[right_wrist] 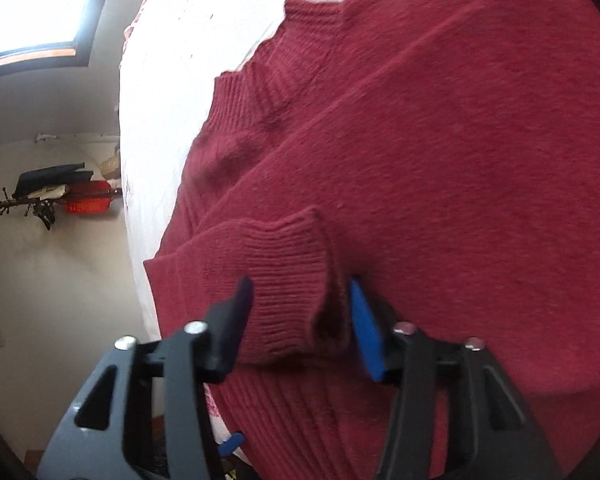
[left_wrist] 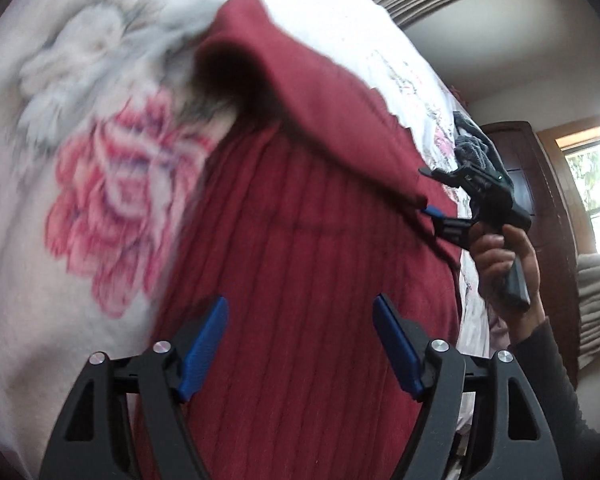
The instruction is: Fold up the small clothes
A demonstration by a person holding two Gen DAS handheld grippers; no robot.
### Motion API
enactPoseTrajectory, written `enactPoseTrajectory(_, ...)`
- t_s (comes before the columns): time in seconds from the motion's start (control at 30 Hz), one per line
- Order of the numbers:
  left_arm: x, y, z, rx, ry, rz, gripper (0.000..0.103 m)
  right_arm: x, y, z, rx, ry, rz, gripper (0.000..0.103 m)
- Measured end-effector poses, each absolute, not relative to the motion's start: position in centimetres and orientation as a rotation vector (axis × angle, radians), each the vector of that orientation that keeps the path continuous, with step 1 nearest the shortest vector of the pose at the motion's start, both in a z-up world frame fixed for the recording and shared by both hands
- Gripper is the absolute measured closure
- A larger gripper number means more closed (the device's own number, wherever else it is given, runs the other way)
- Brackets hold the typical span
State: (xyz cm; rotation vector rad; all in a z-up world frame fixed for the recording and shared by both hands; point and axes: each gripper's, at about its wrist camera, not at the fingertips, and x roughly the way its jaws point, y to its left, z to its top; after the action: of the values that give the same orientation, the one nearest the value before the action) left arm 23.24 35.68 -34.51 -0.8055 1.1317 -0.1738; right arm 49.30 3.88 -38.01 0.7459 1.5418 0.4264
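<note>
The left gripper [left_wrist: 300, 344] hovers low over the ribbed body of a dark red knit sweater [left_wrist: 300, 240], its two blue-padded fingers [left_wrist: 204, 348] spread wide apart with nothing between them. The sweater lies on a white bed cover [left_wrist: 40, 280] printed with a large pink flower [left_wrist: 124, 200] and a paler grey one. Seen from the left wrist camera, the right gripper [left_wrist: 432, 208] reaches in from the side, gripped by a bare hand [left_wrist: 500, 256] with a dark sleeve [left_wrist: 548, 364] behind it; a folded-over flap of the sweater hangs raised off the body, its edge at that gripper's tip. In the right wrist view the ribbed sleeve cuff [right_wrist: 292, 280] sits between the two fingers [right_wrist: 364, 328], which stand partly apart on either side of it; whether they are pinching the cuff I cannot tell. The sweater's ribbed collar [right_wrist: 260, 76] lies farther off, toward the white cover [right_wrist: 180, 80]. A bundle of grey-blue cloth [left_wrist: 472, 144] rests on the bed beyond the right gripper.
</note>
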Motion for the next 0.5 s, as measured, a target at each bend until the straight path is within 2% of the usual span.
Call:
enactPoseTrajectory(0.07, 22.8, 35.8, -34.5, -0.811, 1.128, -0.173, 0.028, 49.5, 4.6, -38.1, 0.727, 1.558, 0.420, 0.093)
enactPoseTrajectory(0.1, 22.7, 35.8, -34.4, -0.808, 1.128, -0.171, 0.028, 49.5, 4.5, -38.0, 0.726, 1.556, 0.418, 0.097)
enactPoseTrajectory(0.5, 20.7, 36.8, -34.1, -0.778, 1.140, -0.154, 0.028, 50.2, -2.6, -26.6, 0.596, 1.256, 0.366, 0.098)
